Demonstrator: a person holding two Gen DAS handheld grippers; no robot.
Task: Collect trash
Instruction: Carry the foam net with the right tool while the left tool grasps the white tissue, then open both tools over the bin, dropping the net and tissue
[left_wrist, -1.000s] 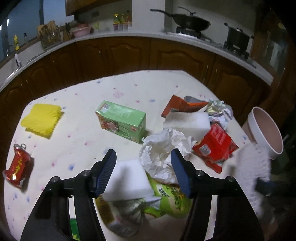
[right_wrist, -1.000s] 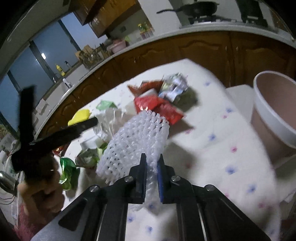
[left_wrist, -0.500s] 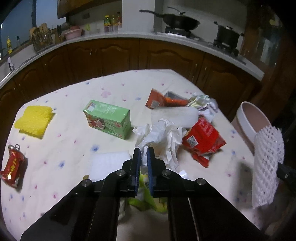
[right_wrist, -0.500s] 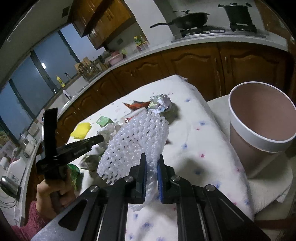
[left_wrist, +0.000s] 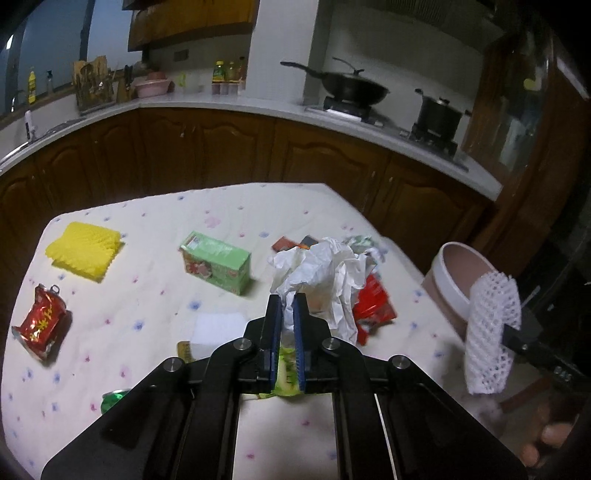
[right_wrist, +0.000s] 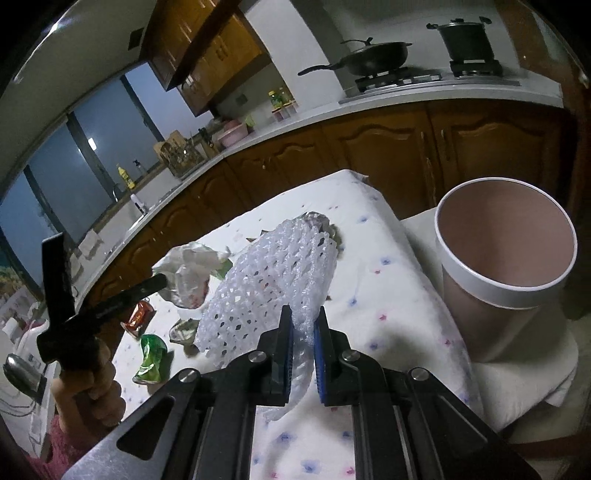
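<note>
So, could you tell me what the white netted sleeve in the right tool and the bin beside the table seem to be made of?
White netted sleeve: looks like soft foam mesh; open diamond holes, and it bends where the right tool pinches it.
Bin: probably matte plastic; smooth pinkish wall, white rim band.

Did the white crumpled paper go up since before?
Yes. The left gripper has lifted the white crumpled paper off the table, and it now hides the red wrapper.

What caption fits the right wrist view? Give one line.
Right gripper carries white foam netting toward the pink bin beside the littered table.
</note>
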